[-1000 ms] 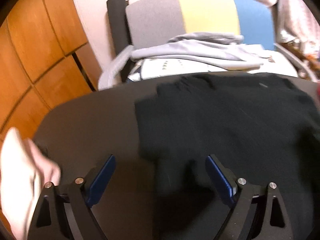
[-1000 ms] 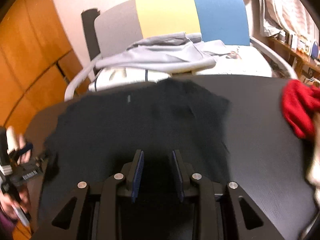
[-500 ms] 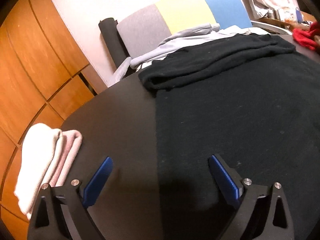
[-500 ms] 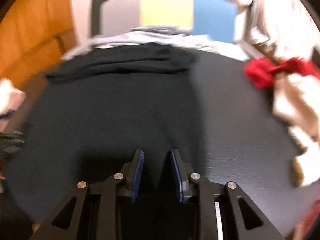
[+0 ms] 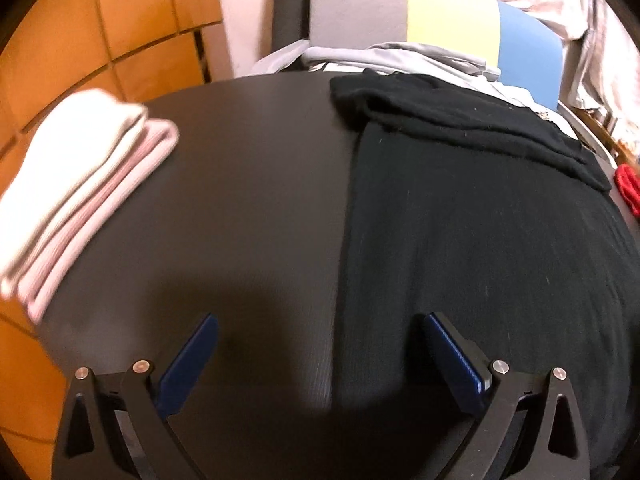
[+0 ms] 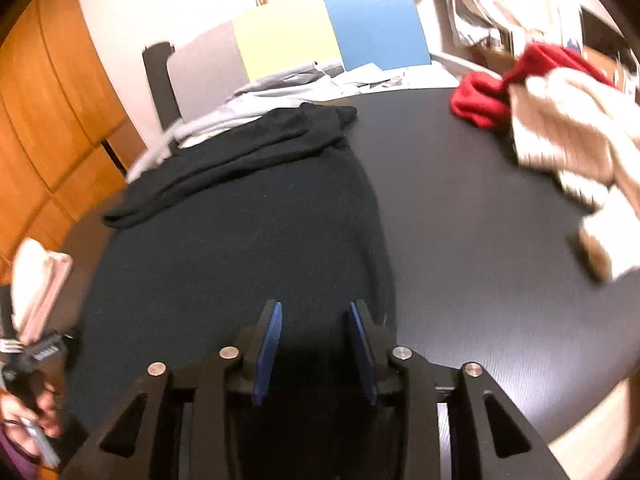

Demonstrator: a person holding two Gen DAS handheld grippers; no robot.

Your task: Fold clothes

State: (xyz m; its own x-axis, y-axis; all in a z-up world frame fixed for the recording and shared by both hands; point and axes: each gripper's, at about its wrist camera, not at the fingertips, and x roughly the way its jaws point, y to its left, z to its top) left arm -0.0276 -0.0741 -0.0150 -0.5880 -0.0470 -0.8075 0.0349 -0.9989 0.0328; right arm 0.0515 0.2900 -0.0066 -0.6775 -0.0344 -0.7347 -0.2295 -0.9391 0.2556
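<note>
While the black garment (image 5: 480,240) lies spread flat on the dark round surface (image 5: 248,200), its far end bunched into a rumpled fold near the striped chair (image 5: 408,12), both tools sit low at its near hem. The left hand-held gripper (image 5: 320,356) is spread as wide as it goes and still opening, nothing between its blue pads; it straddles the garment's left edge, one pad (image 5: 188,364) over bare surface, the other over cloth. The right hand-held gripper (image 6: 316,352) is parting its jaws too, a narrow gap with black fabric beneath; whether cloth sits between the pads I cannot tell.

This looks like a release and re-grip at the near edge. To do it well, I'd say each gripper should settle squarely on its own corner of the hem, pads pinching just the layers meant to move, not dragging what lies beneath. Matching height on both sides matters, or the fold goes crooked. That bunched far end wants smoothing first, or it gets trapped in the crease.

Keep clear of the folded pale stack (image 5: 80,184) at left, and the red cloth (image 6: 484,100) with the cream garment (image 6: 572,140) at right.
</note>
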